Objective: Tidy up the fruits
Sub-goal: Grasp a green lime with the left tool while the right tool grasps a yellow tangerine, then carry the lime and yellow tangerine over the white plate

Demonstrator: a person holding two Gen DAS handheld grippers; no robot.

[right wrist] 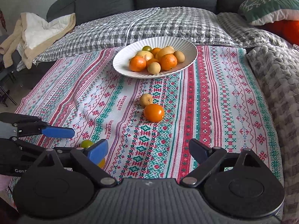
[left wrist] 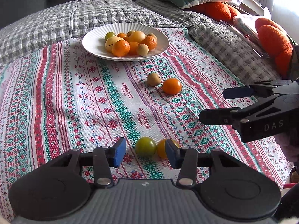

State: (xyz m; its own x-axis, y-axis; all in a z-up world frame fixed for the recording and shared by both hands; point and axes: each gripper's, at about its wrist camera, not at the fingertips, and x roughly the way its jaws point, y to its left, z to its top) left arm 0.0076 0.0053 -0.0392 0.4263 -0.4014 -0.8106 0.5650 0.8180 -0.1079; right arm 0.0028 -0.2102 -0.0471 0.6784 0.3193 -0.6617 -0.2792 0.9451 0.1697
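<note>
The small round green tomato-like fruit (left wrist: 145,146) is lying on the patterned woven cloth (left wrist: 74,97), touching a yellow-orange one (left wrist: 162,148). I am holding my left gripper (left wrist: 144,152) around the green fruit, pads not pressing. Closing here, my right-hand pad (left wrist: 171,153) could catch the yellow neighbour and roll both away. My right gripper (right wrist: 149,149) is hanging open, empty. The white ribbed plate (left wrist: 89,43) of fruit is sitting well apart.

Cloth (left wrist: 65,97) woven, matt, with cross-stitch pattern. Plate (left wrist: 93,43) white, ribbed rim, soft sheen. Orange tomato (left wrist: 171,86) smooth, glossy. Quilt (left wrist: 46,24) puckered, matt. Left gripper (left wrist: 144,153) matt black plastic, metal rivets, blue rubbery pads.
</note>
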